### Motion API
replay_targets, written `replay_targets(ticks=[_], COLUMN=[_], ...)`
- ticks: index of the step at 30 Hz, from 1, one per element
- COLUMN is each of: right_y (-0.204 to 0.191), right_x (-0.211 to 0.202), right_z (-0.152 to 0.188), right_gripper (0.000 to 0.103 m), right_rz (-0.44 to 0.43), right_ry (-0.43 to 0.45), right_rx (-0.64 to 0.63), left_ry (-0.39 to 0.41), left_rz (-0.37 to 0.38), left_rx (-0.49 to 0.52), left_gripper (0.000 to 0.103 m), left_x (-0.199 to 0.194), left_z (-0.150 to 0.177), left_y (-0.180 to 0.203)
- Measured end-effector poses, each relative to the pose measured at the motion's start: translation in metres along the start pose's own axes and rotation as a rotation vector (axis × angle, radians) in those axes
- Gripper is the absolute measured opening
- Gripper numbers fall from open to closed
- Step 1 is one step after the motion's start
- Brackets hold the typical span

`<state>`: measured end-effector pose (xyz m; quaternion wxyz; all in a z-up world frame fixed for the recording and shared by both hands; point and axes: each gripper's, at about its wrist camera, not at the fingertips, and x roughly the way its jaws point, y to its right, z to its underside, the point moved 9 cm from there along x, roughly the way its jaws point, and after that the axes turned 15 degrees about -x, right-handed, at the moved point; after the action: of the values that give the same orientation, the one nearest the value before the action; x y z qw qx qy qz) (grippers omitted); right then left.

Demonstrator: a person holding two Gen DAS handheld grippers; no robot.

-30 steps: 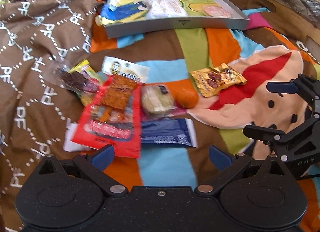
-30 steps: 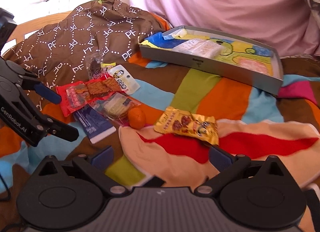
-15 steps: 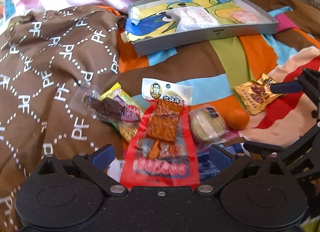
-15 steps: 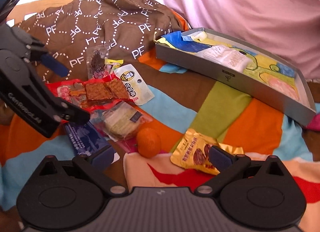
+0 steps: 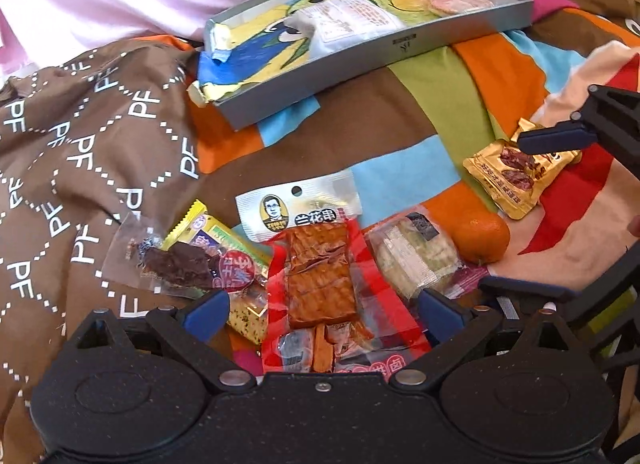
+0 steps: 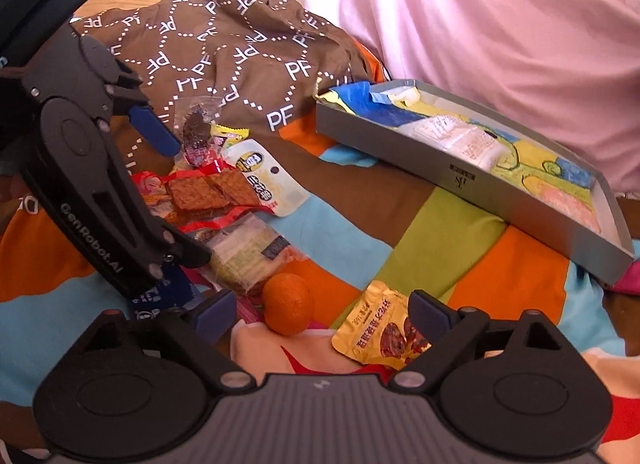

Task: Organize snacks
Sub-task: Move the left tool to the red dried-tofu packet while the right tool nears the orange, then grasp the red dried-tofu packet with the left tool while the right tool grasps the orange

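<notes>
While both tongs gape empty, the left tongs point(image 5: 320, 306) straddle the red tofu packet point(image 5: 320, 276), its long axis running 12 to 6; the right tongs point(image 6: 320, 310) hover over the yellow packet point(image 6: 380, 330).

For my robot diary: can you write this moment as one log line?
left gripper: open, over red snack pack | right gripper: open, near orange, gold packet | tray: some snacks inside

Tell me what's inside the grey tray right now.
The grey tray holds a white packet and a pink packet on a cartoon-printed liner. Anything beneath these is hidden.
</notes>
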<state>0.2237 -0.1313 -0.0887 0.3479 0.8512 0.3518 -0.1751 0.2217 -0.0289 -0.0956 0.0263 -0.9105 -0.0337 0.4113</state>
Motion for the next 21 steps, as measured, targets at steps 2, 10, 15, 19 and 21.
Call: replay_targets(ticks=[2,10,15,19,21], right_y=[0.001,0.0,-0.003,-0.01,-0.013], right_x=[0.003,0.006,0.006,0.004,0.003], right_z=[0.002,0.007,0.006,0.005,0.004], right_gripper=[0.092,0.079,0.066,0.049,0.04], right_rz=[-0.013,-0.06,-0.088,-0.114,-0.127], right_ry=[-0.009,-0.02,-0.011,0.002,0.01], right_rx=[0.017,0.055,0.056,0.035,0.021], left_ry=[-0.011,-0.016,-0.006,-0.009,-0.012], left_rz=[0.011,0.06,0.074,0.092,0.097], left_rx=[-0.014,-0.096,-0.12,-0.16,-0.178], left_gripper=[0.099,0.079,0.077,0.076,0.075], left_x=[0.002,0.004,0.003,0.002,0.001], left_z=[0.001,0.003,0.002,0.001,0.001], left_y=[-0.002,-0.007,-0.009,-0.011,-0.012])
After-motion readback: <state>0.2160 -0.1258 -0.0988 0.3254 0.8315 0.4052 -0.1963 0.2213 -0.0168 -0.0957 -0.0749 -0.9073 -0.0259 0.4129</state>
